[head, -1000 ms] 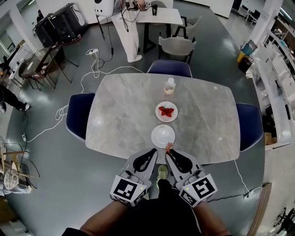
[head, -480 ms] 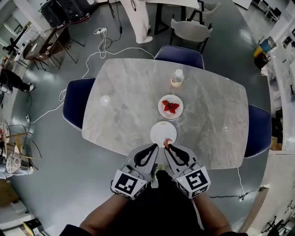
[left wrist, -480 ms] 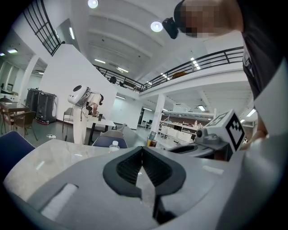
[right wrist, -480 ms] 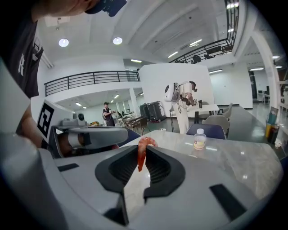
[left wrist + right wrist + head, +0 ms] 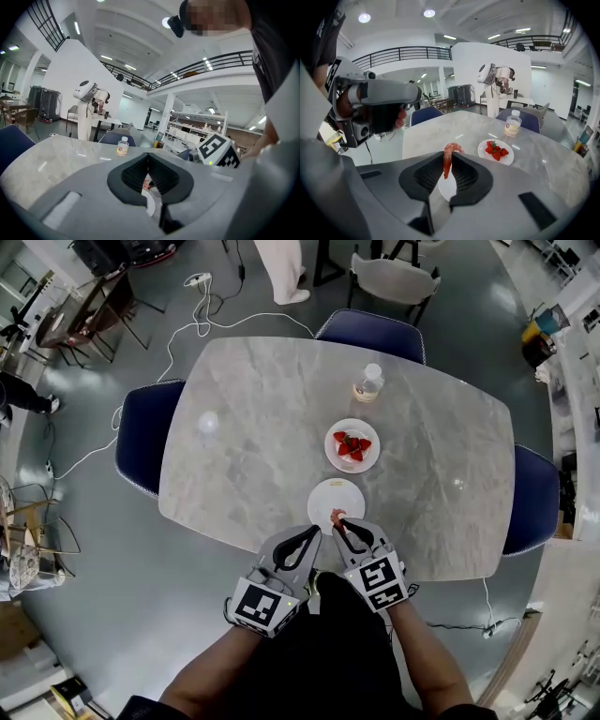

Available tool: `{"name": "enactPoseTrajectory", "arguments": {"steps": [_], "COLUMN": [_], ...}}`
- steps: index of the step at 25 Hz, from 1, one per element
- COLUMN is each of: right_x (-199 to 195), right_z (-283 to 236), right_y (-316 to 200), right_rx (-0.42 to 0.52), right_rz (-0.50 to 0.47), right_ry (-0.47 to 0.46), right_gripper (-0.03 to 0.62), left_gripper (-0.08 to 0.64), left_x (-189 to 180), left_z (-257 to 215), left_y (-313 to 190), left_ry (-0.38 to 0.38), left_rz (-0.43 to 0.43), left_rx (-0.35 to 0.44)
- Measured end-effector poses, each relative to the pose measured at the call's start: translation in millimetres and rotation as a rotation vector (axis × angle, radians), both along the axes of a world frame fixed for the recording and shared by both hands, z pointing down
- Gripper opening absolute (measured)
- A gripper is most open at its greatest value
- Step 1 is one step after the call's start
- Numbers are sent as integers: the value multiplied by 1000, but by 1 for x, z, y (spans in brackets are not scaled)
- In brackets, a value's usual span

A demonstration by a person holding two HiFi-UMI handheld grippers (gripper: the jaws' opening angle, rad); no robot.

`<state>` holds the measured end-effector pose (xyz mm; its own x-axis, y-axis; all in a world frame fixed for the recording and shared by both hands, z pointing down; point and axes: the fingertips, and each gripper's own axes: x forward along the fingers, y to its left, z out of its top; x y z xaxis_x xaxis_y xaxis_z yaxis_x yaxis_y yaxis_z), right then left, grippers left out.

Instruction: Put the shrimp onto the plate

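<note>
A shrimp [image 5: 449,158] hangs pinched between the pads of the right hand-held gripper [image 5: 449,163], which is closed on it just above the near edge of the empty white plate [image 5: 328,493] on the marble surface [image 5: 244,427]. The curled, thicker end rises above the jaw tips while the thin end dangles straight down between the pads towards the plate, not touching it as far as the views show. The left hand-held gripper [image 5: 312,534] idles beside the plate's near rim, off the surface edge, its jaws together and holding nothing. Beyond the plate sit strawberries [image 5: 352,445] on a second dish, and farther still a bottle [image 5: 369,382]. The shrimp looks light, soft and probably slick, so a hard squeeze could crush or tear it and a loose one could let it slide out. The thick middle of the body seems the safest place to hold; the narrow tail end offers little to grip and would likely bend or slip.
</note>
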<state>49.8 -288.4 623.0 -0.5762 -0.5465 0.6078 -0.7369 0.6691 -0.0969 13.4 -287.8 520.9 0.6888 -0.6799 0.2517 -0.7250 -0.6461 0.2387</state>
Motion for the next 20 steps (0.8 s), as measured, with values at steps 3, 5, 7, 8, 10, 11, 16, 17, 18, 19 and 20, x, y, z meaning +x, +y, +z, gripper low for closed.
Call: {"name": "enactPoseTrajectory", "arguments": {"steps": [3,5,7,8,10,11,16,17,18,19,20], "right_x": [-2,-2,-2,-2,-3,-3,-6,-7,-8,-8,-8], "right_z": [29,47,63,71,87,94,119,122,126,129,133], "right_y": [0,0,-2,-3,-4,-4,-4,-4,-4,-4,-5], "right_rx": [-29,-39,-45,-47,-52,-57,-75,-79,-84,-88,-92], "right_rz": [-32,-53,-68,-77,-101,-114,-165,-173,-183,-192,-201], "right_ry": [49,86,120,136,174,193,264,275,287,300,314], "right_gripper": [57,57,57,57,58,58,58,58,58,58,58], "left_gripper": [8,8,8,8,8,8,8,8,8,8,8], "left_x": [-2,-3,-4,-5,-5,-5,-9,-11,-12,-13,-13], "left_z": [16,26,35,40,49,52,59,60,61,61,62], "left_y": [-5,-8,-11,-12,-13,-14,-16,-16,-16,-16,-17], "left_ry": [-4,-10,-14,-15,-16,-17,-25,-27,-28,-31,-33], "left_rz": [7,14,19,20,21,21,18,15,12,10,9], "left_rx": [-12,-12,-13,-14,-15,-15,-15,-16,-17,-17,-17]}}
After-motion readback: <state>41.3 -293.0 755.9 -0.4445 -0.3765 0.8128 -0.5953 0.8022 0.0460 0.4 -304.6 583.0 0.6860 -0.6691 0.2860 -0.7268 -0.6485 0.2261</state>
